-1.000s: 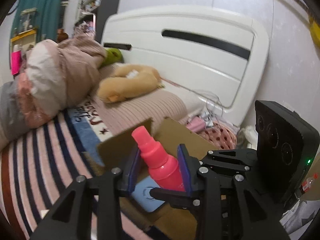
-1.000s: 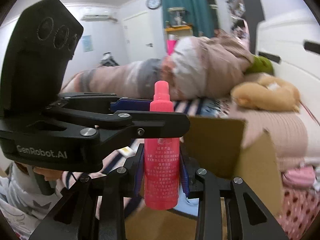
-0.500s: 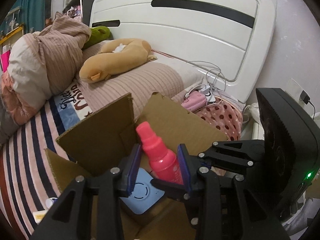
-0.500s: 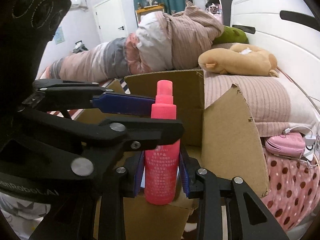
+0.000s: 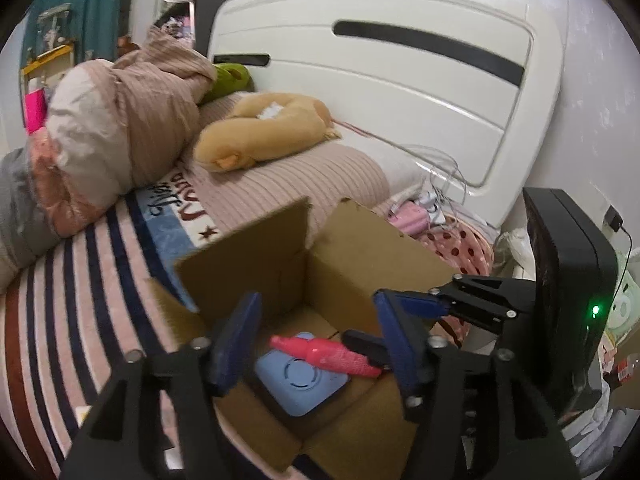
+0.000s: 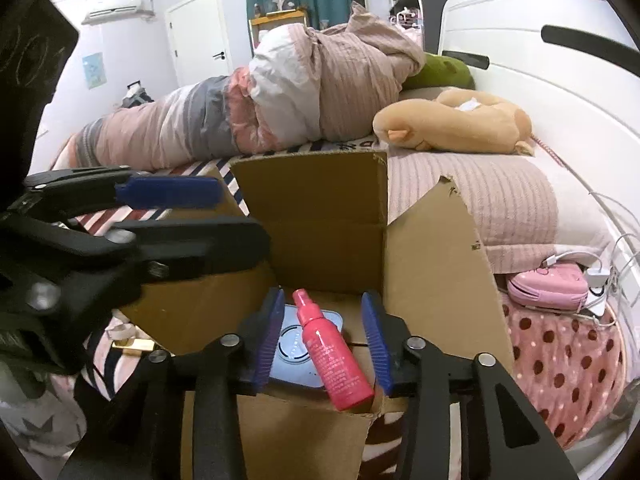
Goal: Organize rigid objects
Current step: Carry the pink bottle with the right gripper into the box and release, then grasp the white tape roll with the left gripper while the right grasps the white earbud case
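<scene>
Pink plastic spray bottle (image 6: pixel 334 356) now lies in our brown cardboard box (image 6: pixel 436 280), released. We hold both jaws open and empty; that item is organized.

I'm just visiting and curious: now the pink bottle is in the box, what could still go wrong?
The pink spray bottle lies tilted across the blue device in the cardboard box, so it may roll. Both open tongs, right and left, hover close to the upright flaps and might snag one when pulling away.
</scene>
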`<state>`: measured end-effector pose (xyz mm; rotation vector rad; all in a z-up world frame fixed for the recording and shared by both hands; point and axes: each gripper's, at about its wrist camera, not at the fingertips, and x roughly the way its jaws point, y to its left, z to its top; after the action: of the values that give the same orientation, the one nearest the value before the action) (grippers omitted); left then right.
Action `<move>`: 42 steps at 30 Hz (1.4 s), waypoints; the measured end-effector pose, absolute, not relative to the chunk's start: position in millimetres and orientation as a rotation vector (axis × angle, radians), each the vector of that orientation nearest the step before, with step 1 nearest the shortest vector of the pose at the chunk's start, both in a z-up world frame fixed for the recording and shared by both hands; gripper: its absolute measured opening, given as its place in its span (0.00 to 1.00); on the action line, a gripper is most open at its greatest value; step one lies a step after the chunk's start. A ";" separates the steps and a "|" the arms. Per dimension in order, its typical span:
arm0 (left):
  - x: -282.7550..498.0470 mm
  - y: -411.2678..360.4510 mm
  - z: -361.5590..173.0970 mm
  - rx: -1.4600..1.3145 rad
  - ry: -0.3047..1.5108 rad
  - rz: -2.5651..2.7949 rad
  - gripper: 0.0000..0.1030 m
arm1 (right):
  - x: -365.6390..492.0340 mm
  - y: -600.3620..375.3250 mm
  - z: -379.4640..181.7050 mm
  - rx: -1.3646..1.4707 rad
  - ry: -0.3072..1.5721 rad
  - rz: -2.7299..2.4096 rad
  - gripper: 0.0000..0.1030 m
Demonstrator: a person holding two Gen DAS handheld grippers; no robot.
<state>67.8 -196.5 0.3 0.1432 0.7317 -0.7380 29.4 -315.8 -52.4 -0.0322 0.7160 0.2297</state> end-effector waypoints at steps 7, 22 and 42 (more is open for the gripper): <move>59.0 -118.9 11.7 0.088 0.680 -0.590 0.65 | 19.0 -287.2 -32.9 -0.055 0.658 0.308 0.41; 29.6 67.8 -58.7 -0.067 0.752 -0.318 0.68 | 16.3 -138.4 -39.6 -0.145 0.711 0.660 0.41; 39.8 62.4 -185.4 -0.230 0.934 -0.517 0.57 | 73.5 -129.1 -166.0 -0.066 1.041 0.446 0.41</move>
<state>39.8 62.4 -185.4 -0.2296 0.9339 -0.5170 73.5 -129.1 -166.0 -0.0661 1.0415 0.4463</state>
